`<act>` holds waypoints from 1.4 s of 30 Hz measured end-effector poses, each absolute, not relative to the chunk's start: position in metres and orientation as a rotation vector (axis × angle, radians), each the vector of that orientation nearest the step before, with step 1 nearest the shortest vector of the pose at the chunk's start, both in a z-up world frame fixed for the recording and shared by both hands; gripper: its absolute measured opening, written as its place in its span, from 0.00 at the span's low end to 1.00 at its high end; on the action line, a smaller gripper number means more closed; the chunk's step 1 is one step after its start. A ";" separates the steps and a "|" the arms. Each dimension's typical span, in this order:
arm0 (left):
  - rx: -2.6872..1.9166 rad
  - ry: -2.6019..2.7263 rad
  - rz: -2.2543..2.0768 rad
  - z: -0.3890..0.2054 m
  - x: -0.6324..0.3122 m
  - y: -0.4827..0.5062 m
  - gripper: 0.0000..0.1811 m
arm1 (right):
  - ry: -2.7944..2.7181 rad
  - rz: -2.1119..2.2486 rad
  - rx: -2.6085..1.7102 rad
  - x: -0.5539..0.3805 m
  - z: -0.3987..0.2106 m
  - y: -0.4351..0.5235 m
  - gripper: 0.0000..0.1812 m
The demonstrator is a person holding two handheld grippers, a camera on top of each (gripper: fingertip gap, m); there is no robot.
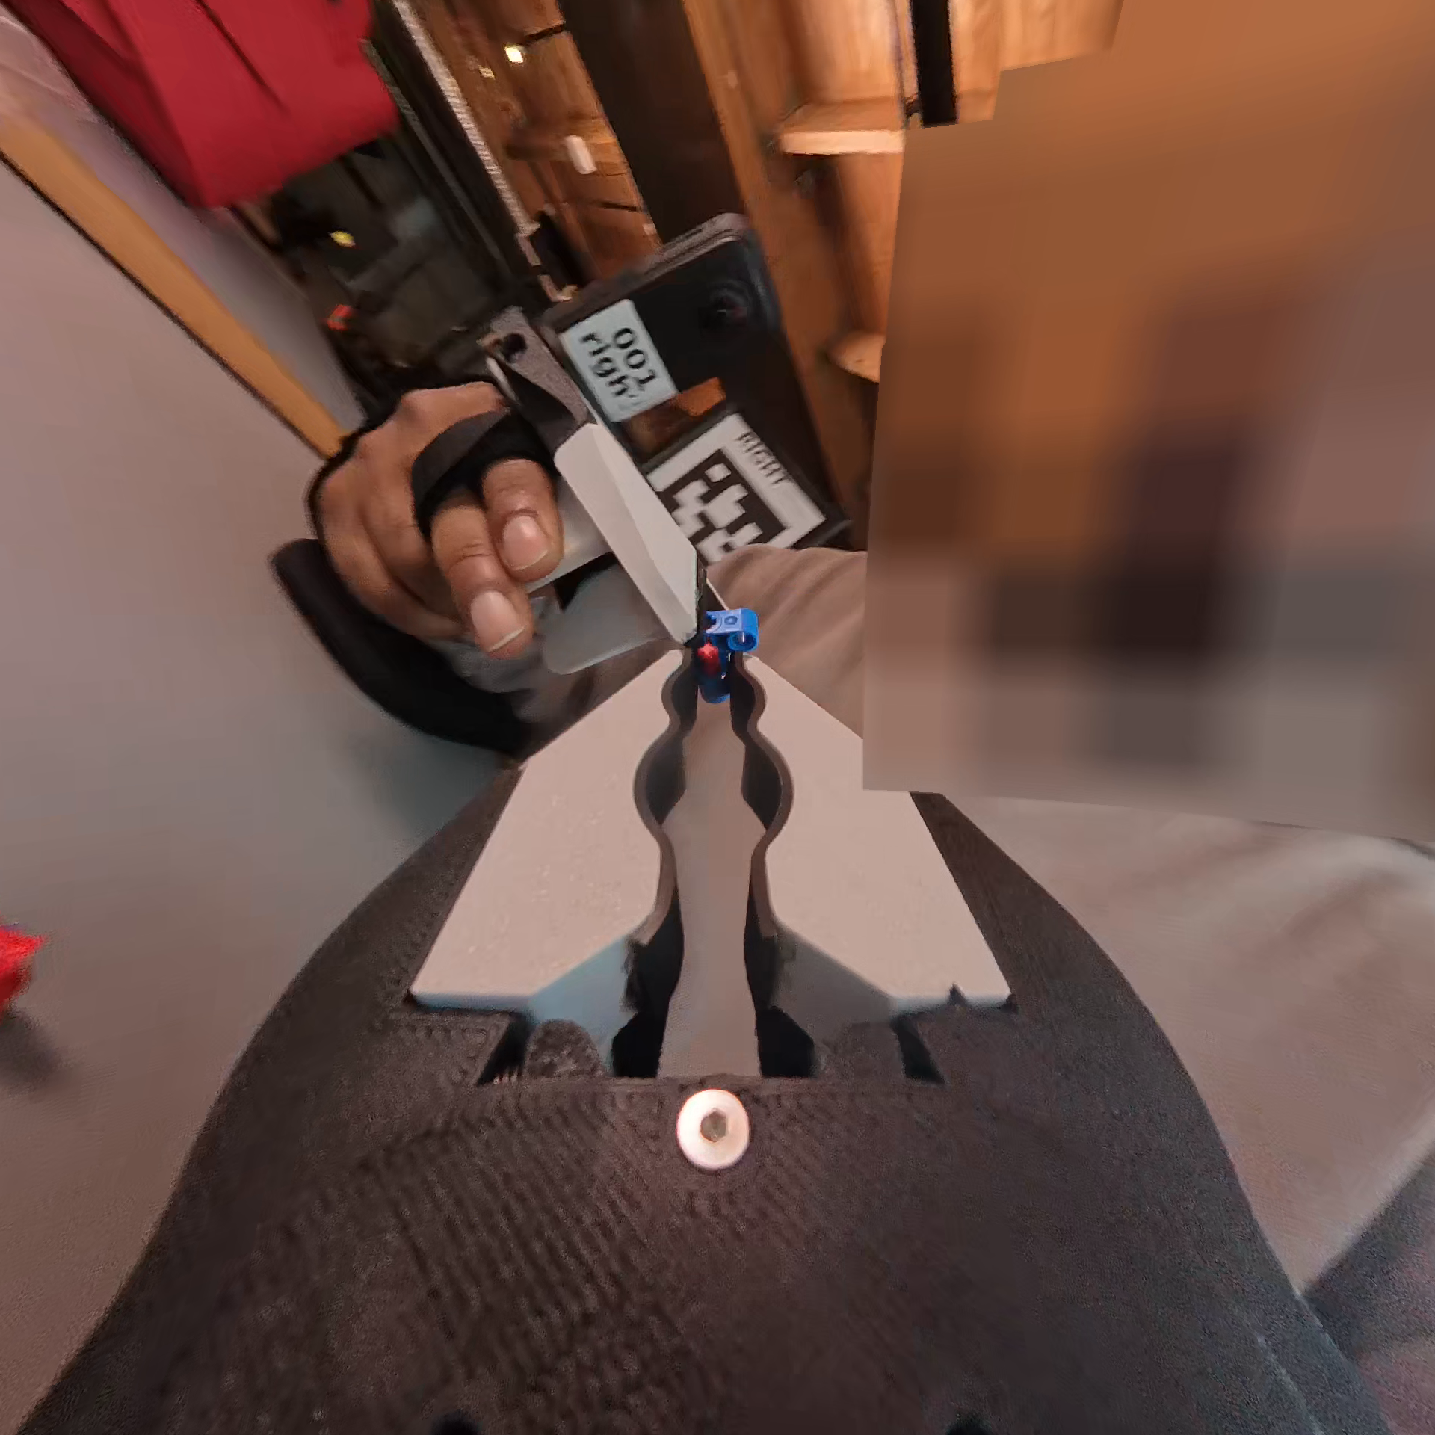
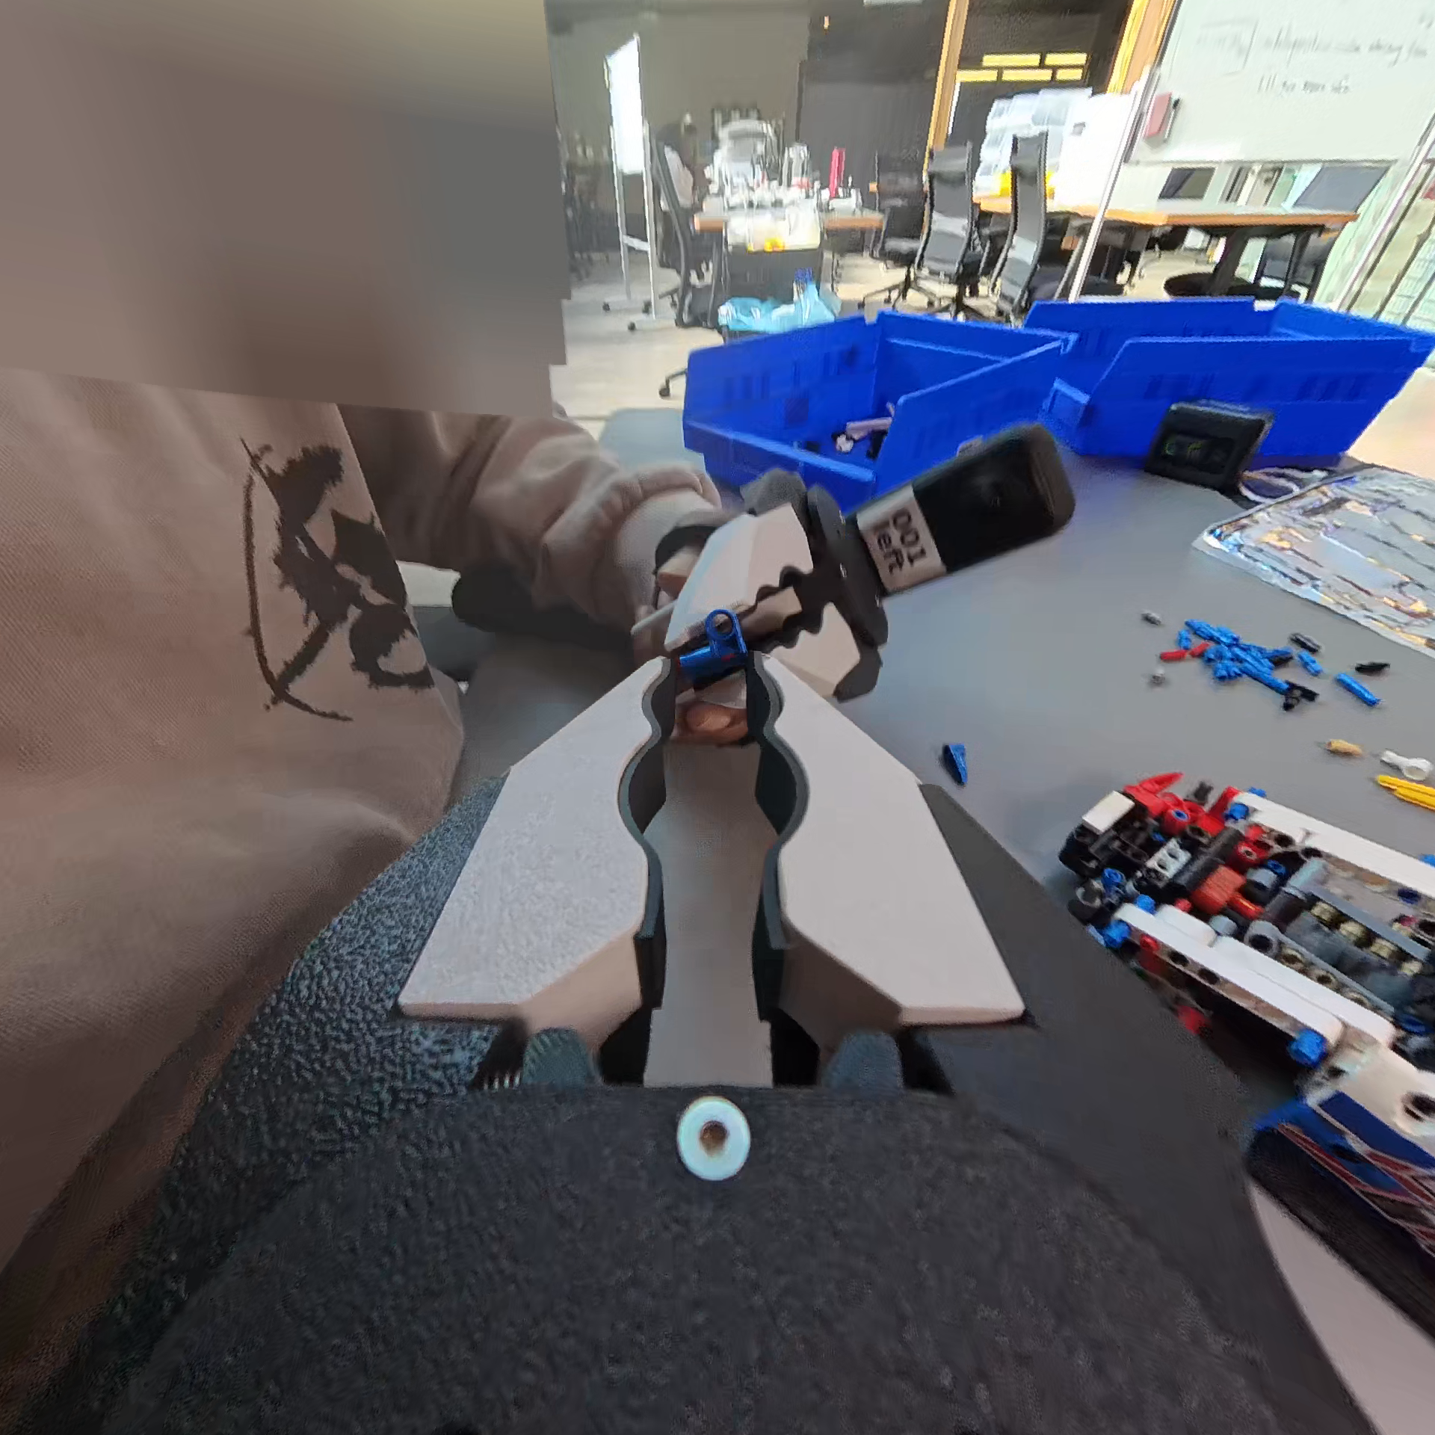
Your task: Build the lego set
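A small blue lego assembly [image 1: 720, 652], made of a blue connector with a red pin, is held in the air between both grippers. My left gripper [image 1: 714, 674] is shut on its lower blue part. My right gripper [image 1: 689, 633] comes in from the upper left, with a hand [image 1: 435, 528] on its handle, and its tips meet the blue connector. In the right wrist view my right gripper [image 2: 708, 674] is shut on the blue assembly [image 2: 713, 643]. The left gripper [image 2: 683, 638] holds the same assembly from the right. The partly built lego car [image 2: 1242, 916] lies on the grey table at the right.
Two blue bins [image 2: 854, 373] stand at the back of the table [image 2: 1048, 699]. A black device [image 2: 1207, 450], a shiny plastic sheet [image 2: 1335, 543] and several loose blue, red and black pieces [image 2: 1242, 660] lie to the right. The person's torso [image 2: 194, 699] is close on the left. The tips of both grippers are at nearly the same place. The partly built lego car [image 2: 1242, 916] is about equally far from each gripper, around 20 cm.
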State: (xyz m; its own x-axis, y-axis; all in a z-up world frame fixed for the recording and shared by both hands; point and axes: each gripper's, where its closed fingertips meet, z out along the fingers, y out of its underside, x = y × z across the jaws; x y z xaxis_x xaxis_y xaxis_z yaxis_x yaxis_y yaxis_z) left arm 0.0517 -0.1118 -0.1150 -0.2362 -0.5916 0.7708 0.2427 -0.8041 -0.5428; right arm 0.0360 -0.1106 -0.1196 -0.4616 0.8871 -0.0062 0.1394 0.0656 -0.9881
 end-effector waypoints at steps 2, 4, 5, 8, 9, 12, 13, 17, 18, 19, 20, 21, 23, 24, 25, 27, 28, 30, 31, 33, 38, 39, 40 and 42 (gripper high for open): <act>-1.648 0.576 -1.715 -0.137 0.053 -0.103 0.03 | -1.811 1.318 -1.052 0.039 -0.141 -0.102 0.07; -1.769 0.769 -1.272 -0.166 0.049 -0.092 0.03 | -1.899 1.225 -1.067 0.047 -0.157 -0.095 0.09; -1.799 0.857 -1.090 -0.177 0.047 -0.089 0.03 | -1.924 1.203 -1.087 0.051 -0.162 -0.091 0.09; -1.828 1.075 -0.674 -0.206 0.045 -0.085 0.03 | -2.011 1.093 -1.163 0.059 -0.186 -0.082 0.15; -1.824 1.134 -0.591 -0.213 0.046 -0.085 0.03 | -2.042 1.061 -1.168 0.060 -0.193 -0.083 0.15; -1.870 1.237 -0.497 -0.231 0.048 -0.088 0.03 | -2.096 1.032 -1.181 0.057 -0.207 -0.092 0.15; -1.881 1.252 -0.484 -0.234 0.049 -0.088 0.03 | -2.097 1.024 -1.192 0.055 -0.210 -0.093 0.15; -1.921 1.269 -0.452 -0.241 0.047 -0.088 0.03 | -2.130 0.994 -1.243 0.050 -0.219 -0.097 0.15; -1.925 1.263 -0.451 -0.241 0.047 -0.088 0.03 | -2.129 0.986 -1.249 0.048 -0.220 -0.097 0.15; -1.925 1.262 -0.446 -0.241 0.047 -0.088 0.03 | -2.126 0.969 -1.261 0.046 -0.221 -0.096 0.14; -1.927 1.261 -0.443 -0.241 0.047 -0.088 0.03 | -2.122 0.944 -1.274 0.044 -0.223 -0.093 0.13; -1.932 1.258 -0.442 -0.241 0.047 -0.088 0.03 | -2.133 0.937 -1.275 0.043 -0.224 -0.094 0.13; -1.935 1.257 -0.445 -0.241 0.047 -0.088 0.03 | -2.129 0.944 -1.269 0.039 -0.223 -0.096 0.09; -1.933 1.257 -0.446 -0.241 0.046 -0.088 0.03 | -2.128 0.949 -1.269 0.038 -0.222 -0.097 0.07; -1.932 1.257 -0.447 -0.241 0.046 -0.089 0.03 | -2.129 0.951 -1.274 0.037 -0.223 -0.098 0.05; -1.936 1.254 -0.450 -0.241 0.045 -0.089 0.03 | -2.116 0.940 -1.298 0.034 -0.224 -0.097 0.03; -1.937 1.254 -0.449 -0.241 0.044 -0.089 0.03 | -2.114 0.939 -1.316 0.033 -0.224 -0.097 0.03; -1.945 1.240 -0.435 -0.240 0.042 -0.088 0.05 | -2.119 0.932 -1.344 0.032 -0.225 -0.097 0.02; -1.951 1.232 -0.423 -0.240 0.039 -0.086 0.07 | -2.124 0.922 -1.347 0.031 -0.225 -0.097 0.00; -1.965 1.238 -0.444 -0.240 0.038 -0.089 0.08 | -2.123 0.902 -1.348 0.028 -0.225 -0.098 0.00; -1.966 1.279 -0.438 -0.241 0.037 -0.094 0.04 | -2.159 0.896 -1.403 0.025 -0.226 -0.101 0.00; -1.965 1.284 -0.439 -0.241 0.037 -0.094 0.03 | -2.178 0.890 -1.423 0.025 -0.227 -0.101 0.00; -1.968 1.283 -0.447 -0.241 0.037 -0.095 0.03 | -2.202 0.873 -1.433 0.025 -0.227 -0.101 0.00; -1.973 1.280 -0.482 -0.241 0.037 -0.096 0.03 | -2.265 0.816 -1.431 0.025 -0.227 -0.101 0.00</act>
